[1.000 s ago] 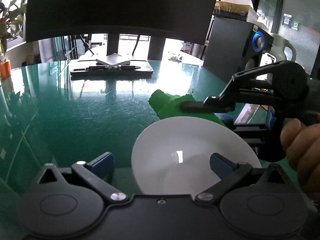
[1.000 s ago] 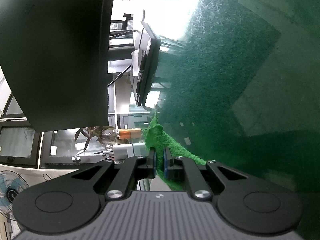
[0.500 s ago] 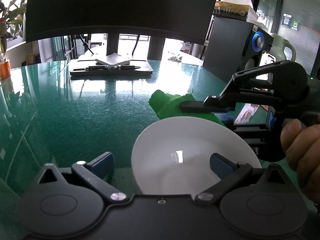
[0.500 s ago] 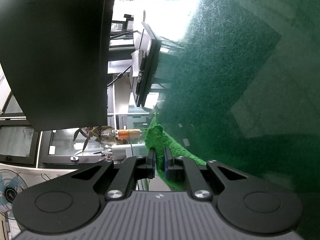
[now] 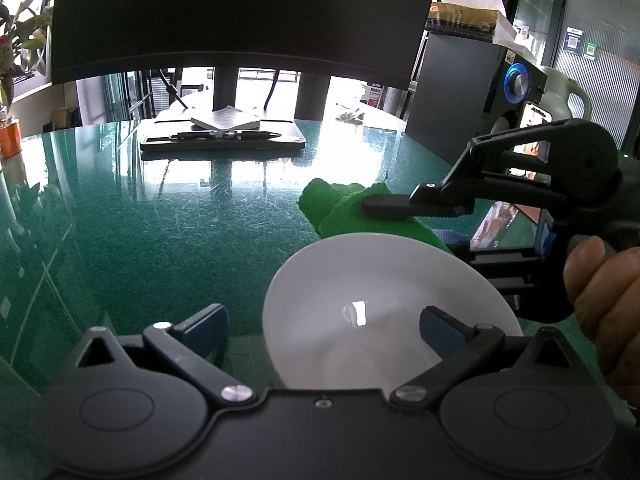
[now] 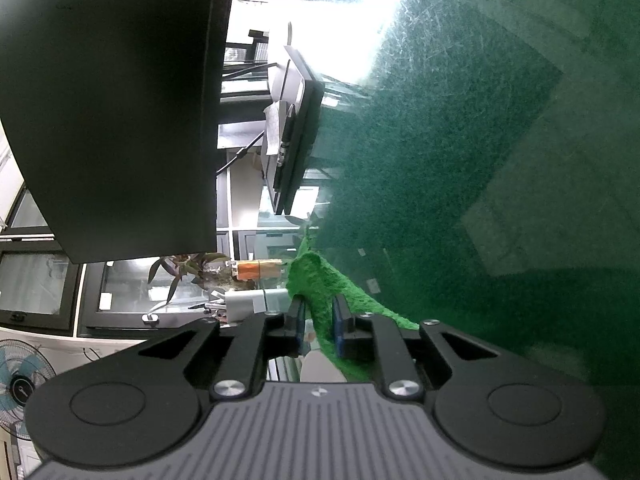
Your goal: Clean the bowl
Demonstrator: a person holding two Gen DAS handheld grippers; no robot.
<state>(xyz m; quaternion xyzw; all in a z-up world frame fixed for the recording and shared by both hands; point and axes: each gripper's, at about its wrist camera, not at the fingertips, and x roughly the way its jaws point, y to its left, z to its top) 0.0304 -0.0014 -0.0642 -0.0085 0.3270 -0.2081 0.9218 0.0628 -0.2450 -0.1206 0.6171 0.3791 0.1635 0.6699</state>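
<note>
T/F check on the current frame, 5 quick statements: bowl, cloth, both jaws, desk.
1. The right gripper holds a green cloth between its jaws. True.
2. The white bowl is upside down. False: it sits open side up, its inside showing.
3. The left gripper has its jaws shut on the bowl. False: the jaws stand wide apart, one fingertip over the bowl and the other outside it.
4. The cloth is inside the bowl. False: it hangs just beyond the far rim, over the green tabletop.
5. A dark monitor stands at the back of the desk. True.
</note>
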